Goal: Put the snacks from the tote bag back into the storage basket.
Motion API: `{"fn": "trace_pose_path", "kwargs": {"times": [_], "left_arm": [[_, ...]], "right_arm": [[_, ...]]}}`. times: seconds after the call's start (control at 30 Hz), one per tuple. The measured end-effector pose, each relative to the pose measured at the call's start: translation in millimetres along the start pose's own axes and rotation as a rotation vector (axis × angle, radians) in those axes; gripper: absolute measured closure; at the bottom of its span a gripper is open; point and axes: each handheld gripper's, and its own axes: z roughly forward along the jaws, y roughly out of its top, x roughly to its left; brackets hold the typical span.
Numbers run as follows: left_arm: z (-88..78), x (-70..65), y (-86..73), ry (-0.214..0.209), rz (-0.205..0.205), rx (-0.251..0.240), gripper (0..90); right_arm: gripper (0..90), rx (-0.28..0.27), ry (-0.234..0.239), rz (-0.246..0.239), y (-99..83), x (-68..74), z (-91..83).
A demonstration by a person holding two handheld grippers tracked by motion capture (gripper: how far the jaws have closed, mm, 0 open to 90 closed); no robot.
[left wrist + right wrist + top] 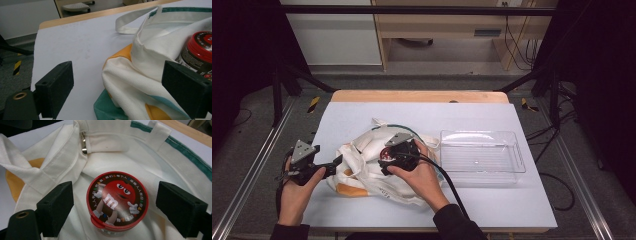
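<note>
Your left gripper [333, 165] sat at the left edge of the white cloth bag [362, 165], jaws spread wide and holding nothing. In the left gripper view the bag's cream, orange and teal fabric [130, 85] lay between those jaws, with one jaw over bare table [82, 42] and the other up against the cloth near the jar.

At the middle of the table, your right gripper [387, 162] hung over the bag's mouth, your hand [422, 175] wrapped round its body. Its jaws were likewise released and stood well apart on either side of the candy jar [117, 201], touching neither it nor its red lid. The jar stood upright inside the open bag, resting on the white lining, with a small metal zip pull [83, 143] and the green-trimmed rim [190, 155] beyond it. A carry strap [130, 21] looped out onto the table.

To the right, just beside the bag, a clear plastic tray [512, 170] lay flat on the white tabletop.
</note>
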Motion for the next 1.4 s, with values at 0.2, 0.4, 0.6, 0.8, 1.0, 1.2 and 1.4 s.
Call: {"fn": "trace_pose_path", "kwargs": {"times": [0.2,0.4,0.6,0.8,1.0,1.2,1.4], "left_arm": [[-0.1,-0.5,0.2,0.0,-0.008,-0.002,10.2],[0.6,-0.9,0.4,-0.004,-0.001,-0.002,10.2],[1.4,-1.4,0.8,-0.011,0.009,0.001,10.2],[2.0,-2.0,1.0,-0.012,0.009,0.0,10.2],[1.3,-1.6,0.6,-0.011,0.005,0.0,10.2],[2.1,-2.2,1.0,-0.014,0.012,0.001,10.2],[2.6,-2.2,0.9,-0.015,0.015,0.002,10.2]], "right_arm": [[14.9,0.01,0.012,-0.005,-2.9,0.2,5.5],[15.3,0.021,0.017,0.002,-5.7,-2.6,11.1],[15.9,0.032,0.021,0.018,-11.3,-3.6,17.8],[17.1,0.044,0.032,0.023,-14.1,-4.3,23.2],[19.7,0.058,0.032,0.018,-16.7,-4.6,25.7],[23.6,0.058,0.027,0.004,-18.1,-6.7,26.2],[25.3,0.06,0.032,0.003,-20.5,-7.2,26.7]]}}
